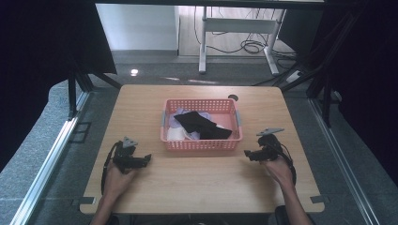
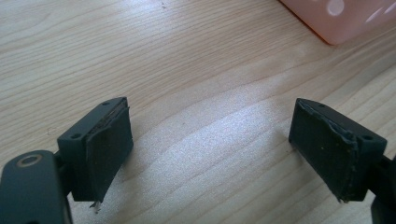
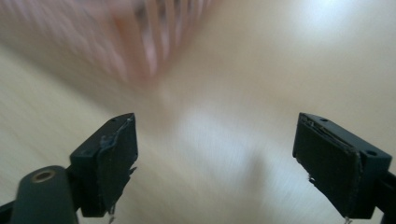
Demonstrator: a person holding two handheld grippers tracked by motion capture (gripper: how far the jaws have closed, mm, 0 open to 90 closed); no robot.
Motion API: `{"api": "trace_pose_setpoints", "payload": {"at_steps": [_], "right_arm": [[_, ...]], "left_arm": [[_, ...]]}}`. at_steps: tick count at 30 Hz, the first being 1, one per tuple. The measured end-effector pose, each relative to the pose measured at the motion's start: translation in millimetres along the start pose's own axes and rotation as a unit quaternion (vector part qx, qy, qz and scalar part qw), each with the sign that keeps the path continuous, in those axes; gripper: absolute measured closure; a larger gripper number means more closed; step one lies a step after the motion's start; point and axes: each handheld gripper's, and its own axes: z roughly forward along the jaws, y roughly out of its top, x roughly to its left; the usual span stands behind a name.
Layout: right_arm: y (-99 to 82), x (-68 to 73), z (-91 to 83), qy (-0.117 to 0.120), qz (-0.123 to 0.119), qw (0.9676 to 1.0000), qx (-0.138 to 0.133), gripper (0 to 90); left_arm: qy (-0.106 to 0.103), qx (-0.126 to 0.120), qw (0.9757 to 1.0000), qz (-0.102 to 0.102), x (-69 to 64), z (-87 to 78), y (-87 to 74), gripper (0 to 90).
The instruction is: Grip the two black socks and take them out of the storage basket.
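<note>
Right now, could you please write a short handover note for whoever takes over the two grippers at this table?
Left gripper: open, nothing between the jaws, low over the table, left of the basket.
Right gripper: open, nothing between the jaws, right of the basket; its own view is blurred.
Pink basket: mid-table, holding a black cloth on top of pale, lilac and white pieces.
Done: nothing taken out, from how things lie.
Left: probably reach into the basket and start with the black cloth.
</note>
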Motion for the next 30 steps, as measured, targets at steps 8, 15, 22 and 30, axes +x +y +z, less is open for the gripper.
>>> {"api": "trace_pose_setpoints", "payload": {"at_steps": [8,15,22,30], "right_arm": [[-7.6,-4.1,8.6,0.004,0.005,1.0000,0.001,14.5],[-9.8,-2.1,11.5,-0.001,0.000,1.0000,0.007,14.6],[-9.9,-1.7,11.4,0.001,-0.006,1.0000,0.007,14.6],[-8.3,-0.1,9.4,0.008,-0.005,1.0000,0.003,14.3]], "left_arm": [[0.000,0.000,1.0000,0.000,-0.1,0.1,0.0,13.2],[0.000,-0.001,1.0000,0.000,0.0,0.1,-0.1,13.2],[0.000,-0.001,1.0000,0.000,0.0,0.1,-0.1,13.2],[0.000,-0.001,1.0000,0.000,0.0,0.1,-0.1,13.1]]}}
